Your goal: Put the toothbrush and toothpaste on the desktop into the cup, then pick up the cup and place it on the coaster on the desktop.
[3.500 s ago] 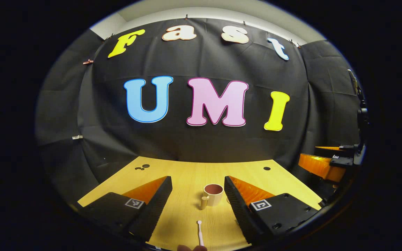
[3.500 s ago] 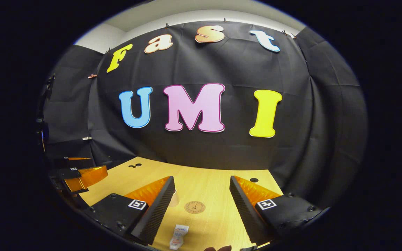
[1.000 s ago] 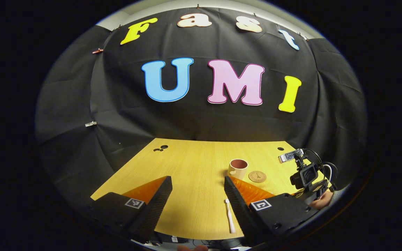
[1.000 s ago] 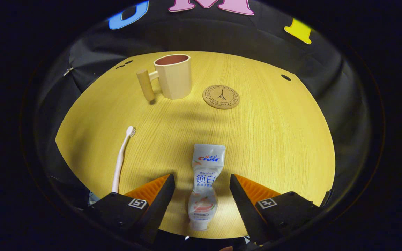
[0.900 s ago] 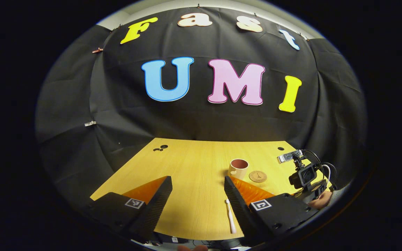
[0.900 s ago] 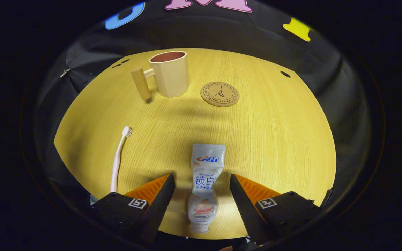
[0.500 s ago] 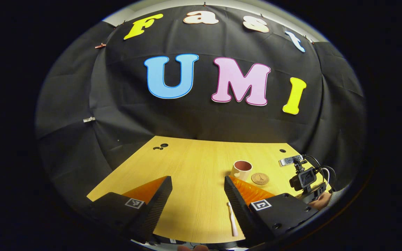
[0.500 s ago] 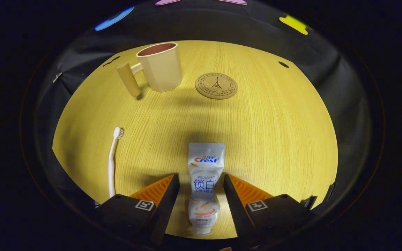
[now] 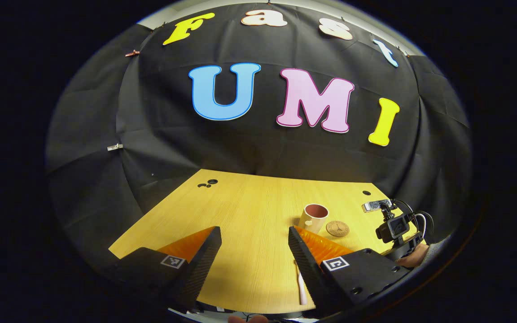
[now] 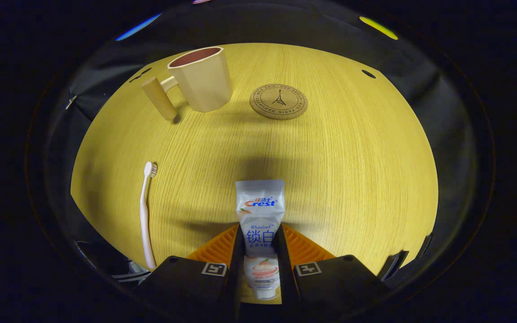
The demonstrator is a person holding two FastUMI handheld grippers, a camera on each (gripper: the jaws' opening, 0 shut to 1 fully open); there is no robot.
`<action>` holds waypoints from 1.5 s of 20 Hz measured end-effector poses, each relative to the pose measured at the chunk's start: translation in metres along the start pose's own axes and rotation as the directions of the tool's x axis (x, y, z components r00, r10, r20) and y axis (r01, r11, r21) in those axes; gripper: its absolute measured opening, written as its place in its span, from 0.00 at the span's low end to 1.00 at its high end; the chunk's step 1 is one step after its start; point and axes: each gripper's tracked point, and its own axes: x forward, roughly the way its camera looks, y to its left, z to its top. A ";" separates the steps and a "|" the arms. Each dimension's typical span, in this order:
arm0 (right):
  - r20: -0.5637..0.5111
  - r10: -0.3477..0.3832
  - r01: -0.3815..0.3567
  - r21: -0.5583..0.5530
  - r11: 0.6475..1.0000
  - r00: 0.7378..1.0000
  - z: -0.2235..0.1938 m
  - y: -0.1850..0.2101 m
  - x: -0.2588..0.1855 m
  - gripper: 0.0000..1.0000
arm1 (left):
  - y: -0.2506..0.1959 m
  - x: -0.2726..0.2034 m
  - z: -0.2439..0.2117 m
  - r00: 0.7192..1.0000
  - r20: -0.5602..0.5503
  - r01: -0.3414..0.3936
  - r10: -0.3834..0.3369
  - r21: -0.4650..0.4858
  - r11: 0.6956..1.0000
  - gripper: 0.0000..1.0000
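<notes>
In the right gripper view, the right gripper (image 10: 259,240) clamps the toothpaste (image 10: 260,215) at bottom centre. The left gripper view shows the left gripper (image 9: 254,244) spread apart, toothbrush (image 9: 301,289) by its right finger.

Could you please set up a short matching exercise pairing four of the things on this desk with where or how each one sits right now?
Things:
1. toothpaste
2. toothbrush
3. cup
4. coaster

States:
A. lying flat and bare, to the right of the cup in the right gripper view
B. standing upright, nothing inside
C. pinched between the right gripper fingers
D. lying free on the desk, bristles toward the cup

Pairs: 1-C, 2-D, 3-B, 4-A
</notes>
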 end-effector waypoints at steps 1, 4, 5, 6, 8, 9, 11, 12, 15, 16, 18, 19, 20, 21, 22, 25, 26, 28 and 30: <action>0.001 0.005 -0.005 -0.004 1.000 1.000 0.000 0.000 0.000 0.36 | -0.001 0.000 0.000 1.000 -0.003 -0.003 0.003 -0.004 1.000 0.95; 0.017 0.057 -0.056 -0.004 0.998 0.998 -0.002 0.003 -0.002 0.32 | -0.004 -0.003 -0.005 1.000 -0.018 -0.010 0.010 -0.008 1.000 0.95; 0.028 0.082 -0.083 0.002 0.997 0.996 -0.002 0.005 -0.005 0.32 | -0.005 -0.003 -0.007 1.000 -0.024 -0.013 0.013 -0.007 1.000 0.95; 0.043 0.103 -0.103 0.000 0.995 0.994 -0.001 0.006 -0.008 0.32 | -0.007 -0.003 -0.011 0.999 -0.031 -0.014 0.014 -0.006 1.000 0.95; 0.070 0.130 -0.129 -0.022 0.991 0.989 0.000 0.004 -0.014 0.32 | -0.014 -0.003 -0.018 0.999 -0.052 -0.014 0.014 -0.001 1.000 0.95; 0.078 0.144 -0.142 -0.030 0.989 0.986 0.000 0.003 -0.018 0.32 | -0.018 -0.003 -0.021 0.998 -0.066 -0.012 0.012 0.002 1.000 0.95; 0.103 0.171 -0.167 -0.046 0.985 0.980 0.003 0.002 -0.026 0.32 | -0.029 -0.002 -0.031 0.996 -0.091 -0.005 0.006 0.010 1.000 0.95; 0.118 0.185 -0.179 -0.058 0.982 0.976 0.006 0.000 -0.031 0.32 | -0.035 0.000 -0.035 0.995 -0.103 0.001 0.001 0.017 1.000 0.95; 0.165 0.226 -0.214 -0.089 0.973 0.960 0.014 -0.004 -0.050 0.32 | -0.054 0.008 -0.052 0.989 -0.150 0.020 -0.015 0.034 0.999 0.95; 0.180 0.242 -0.228 -0.095 0.969 0.953 0.017 -0.005 -0.058 0.32 | -0.060 0.010 -0.061 0.985 -0.173 0.029 -0.023 0.031 0.999 0.95; 0.205 0.270 -0.254 -0.101 0.962 0.941 0.023 -0.009 -0.072 0.32 | -0.073 0.016 -0.078 0.975 -0.220 0.043 -0.038 0.020 0.999 0.95; 0.215 0.282 -0.265 -0.104 0.959 0.935 0.026 -0.012 -0.080 0.32 | -0.078 0.021 -0.083 0.970 -0.240 0.050 -0.046 0.013 0.999 0.95; 0.227 0.291 -0.273 -0.107 0.956 0.930 0.029 -0.015 -0.087 0.32 | -0.082 0.026 -0.091 0.964 -0.260 0.057 -0.052 0.011 0.998 0.95; 0.239 0.296 -0.277 -0.108 0.955 0.925 0.032 -0.019 -0.094 0.32 | -0.085 0.032 -0.096 0.960 -0.275 0.057 -0.051 0.017 0.998 0.96; 0.249 0.299 -0.281 -0.105 0.954 0.921 0.037 -0.024 -0.100 0.32 | -0.088 0.037 -0.102 0.956 -0.288 0.061 -0.051 0.027 0.998 0.95; 0.277 0.301 -0.290 -0.081 0.954 0.913 0.047 -0.038 -0.112 0.31 | -0.095 0.055 -0.116 0.941 -0.333 0.070 -0.053 0.038 0.997 0.95; 0.290 0.298 -0.290 -0.072 0.954 0.909 0.052 -0.044 -0.115 0.32 | -0.097 0.059 -0.122 0.935 -0.351 0.071 -0.054 0.036 0.997 0.95; 0.309 0.287 -0.282 -0.060 0.957 0.907 0.060 -0.058 -0.120 0.32 | -0.099 0.070 -0.135 0.921 -0.388 0.062 -0.041 0.040 0.997 0.95; 0.327 0.279 -0.281 -0.043 0.959 0.903 0.068 -0.069 -0.124 0.32 | -0.100 0.079 -0.150 0.904 -0.427 0.056 -0.031 0.045 0.997 0.95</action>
